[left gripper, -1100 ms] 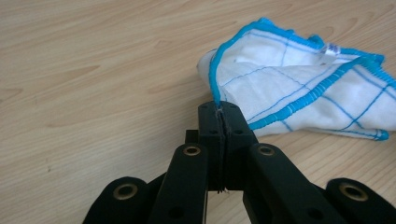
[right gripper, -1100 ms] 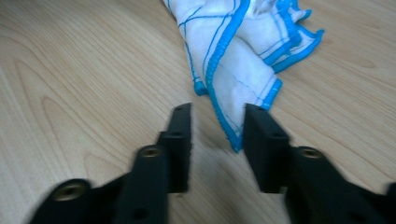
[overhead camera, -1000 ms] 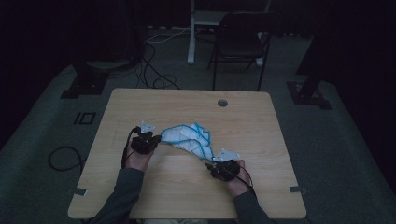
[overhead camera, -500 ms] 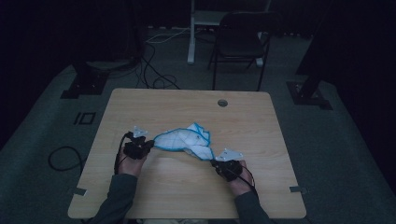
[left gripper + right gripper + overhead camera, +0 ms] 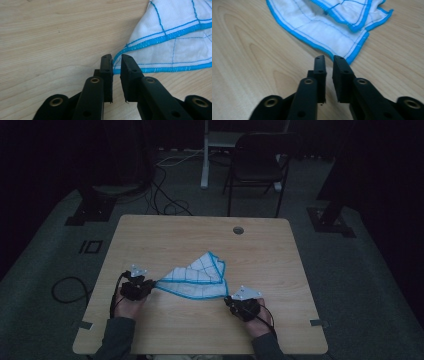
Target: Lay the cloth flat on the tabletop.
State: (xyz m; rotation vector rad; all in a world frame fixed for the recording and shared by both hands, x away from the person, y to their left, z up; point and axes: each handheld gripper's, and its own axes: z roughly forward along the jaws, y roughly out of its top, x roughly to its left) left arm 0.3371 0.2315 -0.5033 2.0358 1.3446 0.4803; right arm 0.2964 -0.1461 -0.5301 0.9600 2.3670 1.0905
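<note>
A white cloth (image 5: 197, 277) with blue stitched edges and a blue grid lies partly folded on the wooden table (image 5: 200, 235), a little toward the person. Its left corner runs to my left gripper (image 5: 149, 286). In the left gripper view the cloth (image 5: 175, 45) tapers into the narrow gap of the left gripper (image 5: 116, 61), which is shut on that corner. My right gripper (image 5: 231, 300) sits by the cloth's near right corner. In the right gripper view its jaws stand close together around nothing, and the cloth (image 5: 329, 27) ends just past the tips of the right gripper (image 5: 329, 62).
A round cable hole (image 5: 238, 230) sits near the table's far edge. Behind the table stand a dark folding chair (image 5: 257, 170) and a white desk leg (image 5: 205, 155). Cables (image 5: 165, 195) trail over the floor at the back left.
My left gripper has moved left and toward the person with the cloth's corner, drawing the cloth out flatter and longer. The right gripper has barely moved.
</note>
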